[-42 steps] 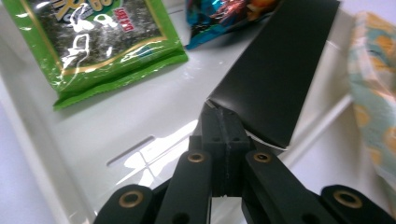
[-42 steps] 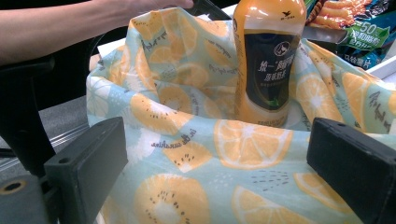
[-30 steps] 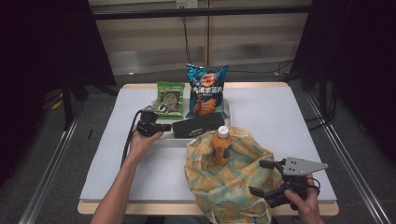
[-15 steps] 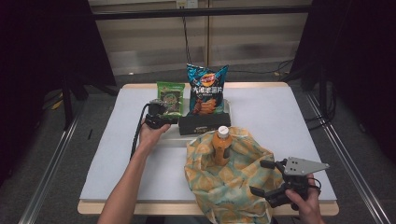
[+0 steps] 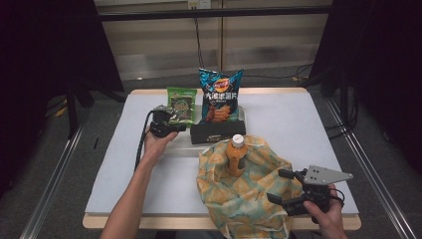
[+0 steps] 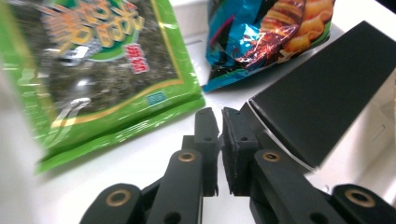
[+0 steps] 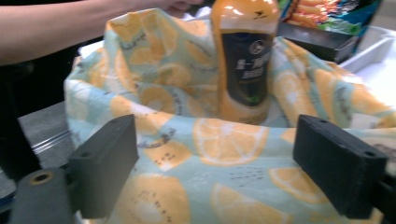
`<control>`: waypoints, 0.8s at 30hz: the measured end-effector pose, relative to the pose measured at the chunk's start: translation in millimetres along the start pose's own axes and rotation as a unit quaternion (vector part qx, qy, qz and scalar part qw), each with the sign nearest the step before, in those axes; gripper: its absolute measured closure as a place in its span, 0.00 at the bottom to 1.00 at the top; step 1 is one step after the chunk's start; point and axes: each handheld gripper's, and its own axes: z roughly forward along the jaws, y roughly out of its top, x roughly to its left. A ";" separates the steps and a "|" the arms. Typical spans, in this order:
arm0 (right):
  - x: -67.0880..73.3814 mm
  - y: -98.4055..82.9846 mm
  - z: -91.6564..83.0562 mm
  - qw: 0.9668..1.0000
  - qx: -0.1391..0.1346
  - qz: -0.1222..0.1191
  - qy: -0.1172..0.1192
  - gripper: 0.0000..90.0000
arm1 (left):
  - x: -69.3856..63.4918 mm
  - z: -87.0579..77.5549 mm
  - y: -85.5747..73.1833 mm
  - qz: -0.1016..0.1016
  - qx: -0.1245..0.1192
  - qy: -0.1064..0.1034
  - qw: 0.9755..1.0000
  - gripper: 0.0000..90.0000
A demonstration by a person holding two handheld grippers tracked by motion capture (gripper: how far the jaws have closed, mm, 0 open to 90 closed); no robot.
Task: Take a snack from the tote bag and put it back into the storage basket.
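My left gripper (image 5: 180, 127) (image 6: 219, 114) lies low over the white tray (image 5: 185, 144), between a green snack packet (image 5: 180, 104) (image 6: 102, 70) and a black box (image 5: 218, 132) (image 6: 327, 93). Its jaws have just been opening and stand a narrow crack apart with nothing between them. A blue chips bag (image 5: 220, 94) (image 6: 261, 32) stands behind the box. An orange bottle (image 5: 236, 155) (image 7: 245, 60) stands upright inside a lemon-print cloth bag (image 5: 244, 199) (image 7: 187, 140). My right gripper (image 5: 278, 185) (image 7: 224, 140) is at the bag's right rim; its jaws have just been closing a little and stand wide, pads off the cloth.
The white table (image 5: 308, 129) has bare surface at its right and left sides. The person's left forearm (image 5: 134, 194) crosses the front left. Dark frames and rails stand around the table.
The black box, at the left gripper's tip a second ago, now lies squared in the tray. The left gripper has shifted slightly back toward the green packet. The right hand has kept still.
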 end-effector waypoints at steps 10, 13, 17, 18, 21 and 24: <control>-3.7 19.1 -5.9 1.000 -0.019 -0.008 -0.021 0.31 | -34.5 -45.3 -9.2 0.072 -0.033 -0.043 0.996 0.86; -8.4 25.2 -7.2 0.999 -0.024 -0.009 -0.026 0.35 | -49.7 -50.2 -10.7 0.086 -0.042 -0.061 0.994 0.82; -16.0 30.5 -1.8 0.999 -0.013 -0.006 -0.030 0.38 | -69.1 -56.9 -9.5 0.105 -0.046 -0.081 0.990 0.75; -18.1 31.7 0.3 0.999 -0.008 -0.005 -0.031 0.39 | -74.3 -59.7 -10.0 0.110 -0.049 -0.087 0.989 0.73; -23.8 34.7 5.6 1.000 -0.002 -0.006 -0.028 0.39 | -87.9 -64.5 -12.4 0.124 -0.059 -0.107 0.985 0.66; -30.0 35.3 10.6 1.000 -0.008 0.007 -0.023 0.34 | -96.2 -65.0 -14.1 0.122 -0.065 -0.121 0.983 0.58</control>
